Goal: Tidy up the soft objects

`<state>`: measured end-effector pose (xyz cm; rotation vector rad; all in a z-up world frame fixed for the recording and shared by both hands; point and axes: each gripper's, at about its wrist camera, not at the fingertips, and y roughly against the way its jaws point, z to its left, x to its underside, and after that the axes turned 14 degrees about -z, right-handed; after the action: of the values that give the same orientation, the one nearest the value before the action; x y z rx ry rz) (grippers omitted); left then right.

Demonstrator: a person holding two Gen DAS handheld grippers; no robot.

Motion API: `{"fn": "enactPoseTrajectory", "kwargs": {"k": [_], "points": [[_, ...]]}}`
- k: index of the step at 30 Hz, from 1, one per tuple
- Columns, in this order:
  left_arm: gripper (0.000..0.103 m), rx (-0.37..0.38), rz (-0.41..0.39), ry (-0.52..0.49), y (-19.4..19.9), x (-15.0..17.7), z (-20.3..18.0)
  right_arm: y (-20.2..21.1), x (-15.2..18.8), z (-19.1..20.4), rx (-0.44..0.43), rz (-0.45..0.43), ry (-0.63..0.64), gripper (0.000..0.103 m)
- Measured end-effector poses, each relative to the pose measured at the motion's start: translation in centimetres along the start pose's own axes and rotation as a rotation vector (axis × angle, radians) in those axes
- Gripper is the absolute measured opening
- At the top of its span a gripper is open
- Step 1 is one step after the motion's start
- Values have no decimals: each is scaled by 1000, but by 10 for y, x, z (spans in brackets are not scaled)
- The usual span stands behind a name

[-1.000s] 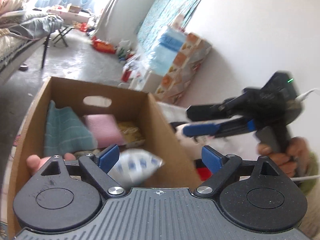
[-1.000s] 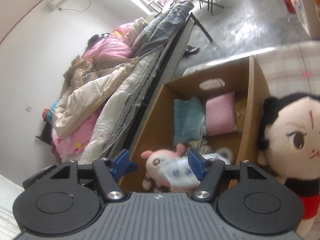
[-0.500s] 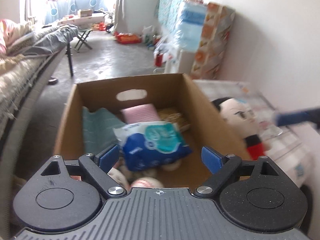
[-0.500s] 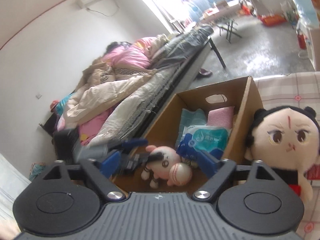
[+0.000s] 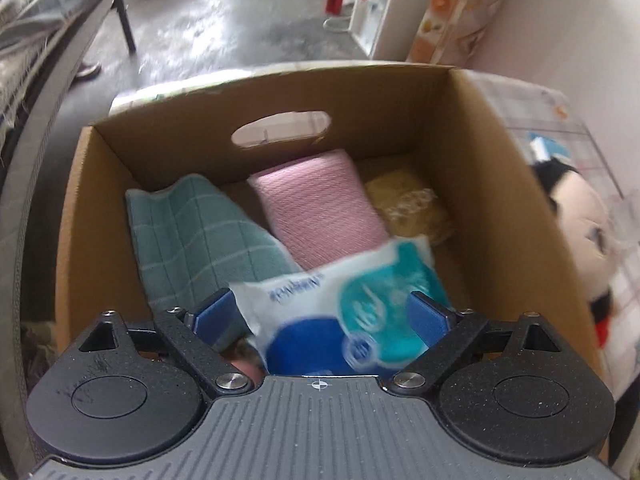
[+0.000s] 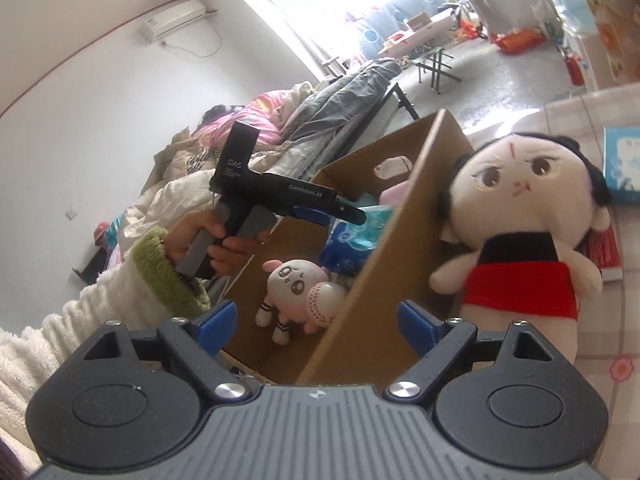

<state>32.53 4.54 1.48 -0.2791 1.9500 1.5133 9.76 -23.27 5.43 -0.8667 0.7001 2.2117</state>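
The left gripper (image 5: 322, 312) is wide open over the cardboard box (image 5: 496, 152). A squishy tissue pack (image 5: 344, 304) lies loose between its fingers, inside the box. It looks light and slippery, best pinched across its middle. Farther off, the right gripper (image 6: 318, 322) is open and empty, near the doll (image 6: 524, 224) outside the box.

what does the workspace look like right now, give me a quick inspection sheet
surface: checked cloth under the box and doll.
job's things: cardboard box holds teal towel, pink towel, tissue pack and pink plush; big-headed doll sits outside, against the box wall.
clutter: blue booklet beside the doll.
grippers: left gripper open around the tissue pack; right gripper open, holding nothing.
cables: nothing seen.
surroundings: bedding pile, air conditioner, concrete floor.
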Motion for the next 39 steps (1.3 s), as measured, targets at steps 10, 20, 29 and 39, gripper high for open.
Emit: {"fn": "enactPoseTrajectory", "kwargs": {"k": [10, 20, 29, 39], "points": [[102, 86, 100, 141, -33, 1, 22, -14, 0, -19, 1, 0, -46, 90], [95, 273, 4, 236, 28, 7, -1, -7, 1, -20, 11, -23, -58, 90], [99, 306, -69, 157, 71, 57, -52, 15, 4, -20, 33, -59, -71, 90], [97, 216, -25, -47, 76, 94, -68, 28, 9, -12, 66, -65, -53, 90]]}}
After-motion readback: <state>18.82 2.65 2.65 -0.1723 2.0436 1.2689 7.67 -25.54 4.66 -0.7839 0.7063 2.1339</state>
